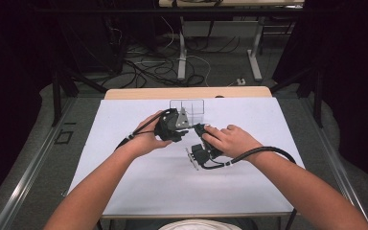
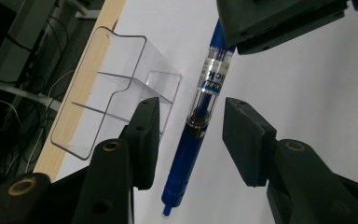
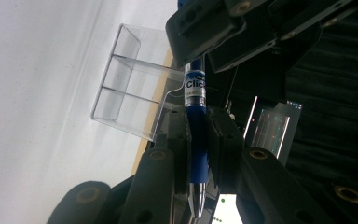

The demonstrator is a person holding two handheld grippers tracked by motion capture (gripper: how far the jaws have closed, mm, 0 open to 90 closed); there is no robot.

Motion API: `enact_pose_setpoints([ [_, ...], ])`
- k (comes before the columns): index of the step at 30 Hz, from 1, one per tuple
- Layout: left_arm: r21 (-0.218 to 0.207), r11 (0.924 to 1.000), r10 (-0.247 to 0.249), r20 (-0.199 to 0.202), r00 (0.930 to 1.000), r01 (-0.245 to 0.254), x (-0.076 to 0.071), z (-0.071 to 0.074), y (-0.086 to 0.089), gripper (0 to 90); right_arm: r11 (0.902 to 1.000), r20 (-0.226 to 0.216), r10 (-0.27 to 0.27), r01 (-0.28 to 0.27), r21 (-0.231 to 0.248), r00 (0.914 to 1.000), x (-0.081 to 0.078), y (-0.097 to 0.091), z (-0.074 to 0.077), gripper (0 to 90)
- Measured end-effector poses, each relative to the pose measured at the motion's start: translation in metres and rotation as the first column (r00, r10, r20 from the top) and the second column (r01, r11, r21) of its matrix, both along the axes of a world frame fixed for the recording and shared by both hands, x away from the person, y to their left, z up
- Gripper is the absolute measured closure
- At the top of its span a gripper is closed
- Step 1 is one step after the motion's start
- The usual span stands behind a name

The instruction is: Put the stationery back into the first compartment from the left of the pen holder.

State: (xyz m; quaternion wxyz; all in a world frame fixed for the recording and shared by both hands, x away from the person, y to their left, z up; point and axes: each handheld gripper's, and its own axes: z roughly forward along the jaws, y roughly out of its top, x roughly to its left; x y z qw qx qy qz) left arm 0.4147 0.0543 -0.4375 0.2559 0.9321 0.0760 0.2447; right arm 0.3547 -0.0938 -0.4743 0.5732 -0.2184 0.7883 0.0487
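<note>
**Right gripper view: pen clamped, left claw open around it**

Right gripper view shows my right claw (image 3: 198, 135) clamped on the blue pen (image 3: 196, 126). My left claw (image 2: 191, 140) stands apart, its jaws either side of the pen's barrel without touching it. Both meet above the white desk (image 1: 139, 187), just in front of the clear divided holder (image 1: 188, 106) near its far edge.

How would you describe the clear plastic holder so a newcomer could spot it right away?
Start at the white table and go to its far edge, by the wooden strip. The clear holder stands there, just beyond the left gripper. It alone is see-through, with inner dividers forming open compartments.
</note>
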Motion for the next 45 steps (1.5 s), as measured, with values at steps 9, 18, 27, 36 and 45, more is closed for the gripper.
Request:
enact_pose_setpoints([
  [9,0.056,0.9984,-0.007,0.009,0.9999,0.007,-0.001,-0.003,-0.006,67.6,1.0,0.003,0.006,-0.006,0.006,1.0,-0.002,0.003,-0.001,80.1],
  [18,0.117,0.9917,-0.06,0.045,0.9972,0.054,-0.004,-0.007,-0.006,77.6,0.9998,0.009,0.022,-0.022,-0.002,0.9997,-0.002,0.005,-0.003,80.2],
  [27,0.127,0.9896,-0.074,0.054,0.9958,0.067,-0.004,-0.008,-0.005,78.9,0.9999,0.003,0.016,-0.016,0.001,0.9999,-0.002,0.005,-0.005,80.0],
  [36,0.115,0.9923,-0.051,0.044,0.9977,0.046,0.0,-0.008,-0.004,79.1,0.9996,-0.008,0.001,-0.001,0.028,1.0,0.001,0.007,-0.002,76.9],
  [45,0.059,0.9979,0.025,0.034,0.9991,-0.027,0.012,-0.004,0.003,79.1,0.9928,-0.082,-0.017,0.026,0.117,0.9965,0.002,0.004,0.001,56.6],
])
